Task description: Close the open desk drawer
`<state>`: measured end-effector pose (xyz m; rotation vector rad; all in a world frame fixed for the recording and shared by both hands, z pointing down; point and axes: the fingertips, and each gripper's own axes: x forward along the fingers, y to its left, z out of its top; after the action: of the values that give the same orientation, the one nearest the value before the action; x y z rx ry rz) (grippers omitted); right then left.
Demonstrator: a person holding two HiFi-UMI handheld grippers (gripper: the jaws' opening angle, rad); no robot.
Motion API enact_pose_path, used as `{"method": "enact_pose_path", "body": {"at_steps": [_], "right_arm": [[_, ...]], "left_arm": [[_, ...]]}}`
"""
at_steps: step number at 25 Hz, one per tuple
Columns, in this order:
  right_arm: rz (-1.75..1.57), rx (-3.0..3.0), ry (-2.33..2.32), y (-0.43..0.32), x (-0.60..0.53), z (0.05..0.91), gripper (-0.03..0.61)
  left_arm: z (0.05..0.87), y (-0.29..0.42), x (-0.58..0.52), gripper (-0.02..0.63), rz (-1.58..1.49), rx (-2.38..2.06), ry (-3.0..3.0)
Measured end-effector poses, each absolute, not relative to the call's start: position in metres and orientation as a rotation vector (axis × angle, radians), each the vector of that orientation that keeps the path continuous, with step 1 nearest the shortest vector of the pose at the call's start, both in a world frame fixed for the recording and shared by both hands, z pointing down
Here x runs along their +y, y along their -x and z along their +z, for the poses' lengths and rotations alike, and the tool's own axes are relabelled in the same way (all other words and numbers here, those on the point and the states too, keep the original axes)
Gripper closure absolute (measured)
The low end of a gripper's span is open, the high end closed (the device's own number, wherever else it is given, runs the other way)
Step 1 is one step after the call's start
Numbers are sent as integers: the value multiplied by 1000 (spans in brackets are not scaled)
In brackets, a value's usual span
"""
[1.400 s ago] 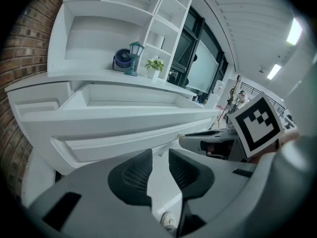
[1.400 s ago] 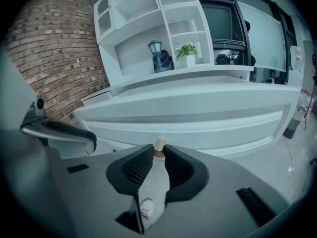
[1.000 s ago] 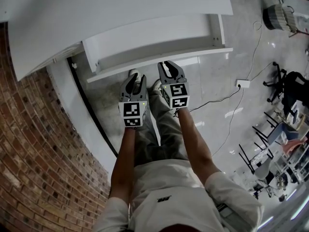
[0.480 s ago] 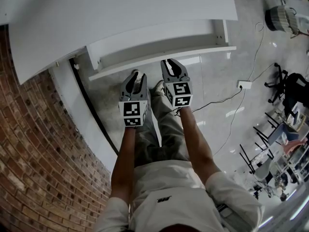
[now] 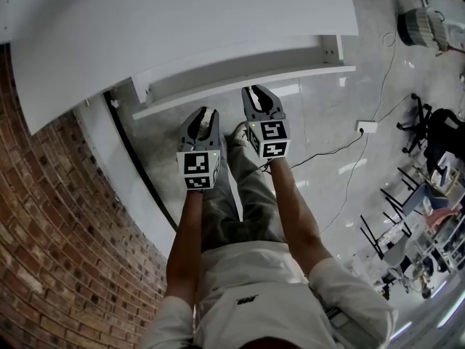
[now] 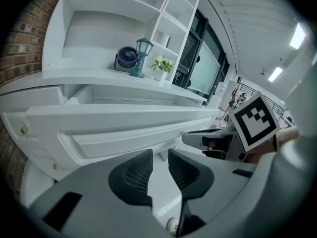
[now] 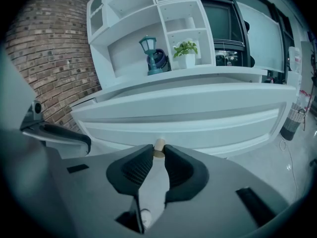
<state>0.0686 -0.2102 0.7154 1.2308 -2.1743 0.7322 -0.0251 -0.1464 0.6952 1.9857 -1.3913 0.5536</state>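
So the drawer [image 5: 240,70] is hanging out from under the top of the white bench [image 5: 182,27], only part of the way, with its front face toward the person. It isn't shut yet.

Both claws are parked side by side near the middle of that front panel. The left claw [image 5: 205,115] has its jaws together with nothing between them, which the left gripper view [image 6: 157,155] shows pretty clearly. The right claw [image 5: 256,91] is drawn in too, and in its own view [image 7: 158,155] the tips look pinched on a little tan peg [image 7: 158,146]. No idea what the peg belongs to.

Holding them like this makes sense for a shove. Closed jaws give two blunt noses to push with, and nobody needs to grab anything to slide a drawer in. Two pushers near the centre should also keep it from skewing on its runners. The right claw is up at the front lip and the left sits just short of it. Whether either one actually touches the panel can't be told from here.

The drawer's long axis runs side to side along the bench's front edge, rising a bit to the right in the head view. Its front [image 7: 188,118] fills both gripper views as a wide band. Its travel is across that axis, straight back under the bench, away from the person.
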Motion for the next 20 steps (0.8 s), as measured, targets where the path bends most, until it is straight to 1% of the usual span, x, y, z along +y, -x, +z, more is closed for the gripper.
{"method": "enact_pose_path", "body": {"at_steps": [20], "right_arm": [[725,-2169,-1241,-57,-250,714,500]], "left_arm": [[694,36,-191,508,527,-1394,-2003]]}}
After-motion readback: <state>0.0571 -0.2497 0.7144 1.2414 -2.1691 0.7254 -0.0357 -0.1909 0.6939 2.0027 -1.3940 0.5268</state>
